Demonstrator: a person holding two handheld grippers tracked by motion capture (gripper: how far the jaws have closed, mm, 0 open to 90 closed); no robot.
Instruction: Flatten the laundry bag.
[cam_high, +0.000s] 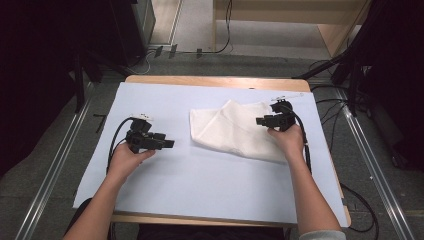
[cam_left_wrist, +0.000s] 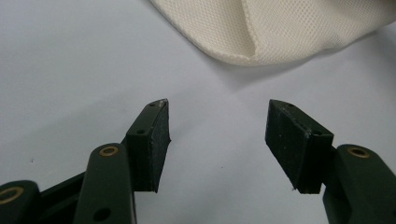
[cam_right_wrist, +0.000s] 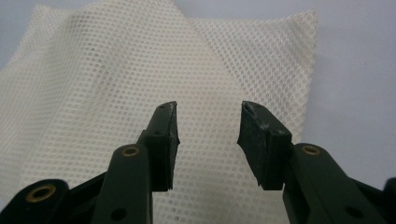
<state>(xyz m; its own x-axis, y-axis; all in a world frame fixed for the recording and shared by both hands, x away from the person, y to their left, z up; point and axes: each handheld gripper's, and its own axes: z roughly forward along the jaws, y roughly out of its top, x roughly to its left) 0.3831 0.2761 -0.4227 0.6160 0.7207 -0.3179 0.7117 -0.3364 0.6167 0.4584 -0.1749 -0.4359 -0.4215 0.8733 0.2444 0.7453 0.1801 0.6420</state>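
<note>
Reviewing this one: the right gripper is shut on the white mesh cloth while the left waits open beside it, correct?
Not quite. The right gripper is open above the mesh cloth, gripping nothing, as the right gripper view shows. The left gripper does wait open beside it.

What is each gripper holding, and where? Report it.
Nothing. The left gripper is open over bare sheet; the right gripper is open above the white mesh cloth, not gripping it.

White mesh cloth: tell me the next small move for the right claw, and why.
Probably lower the right claw onto the white mesh cloth and close. Its jaws stand open above the mesh with nothing pinched, while the left claw is open over the bare blue sheet, short of the cloth's edge.
</note>
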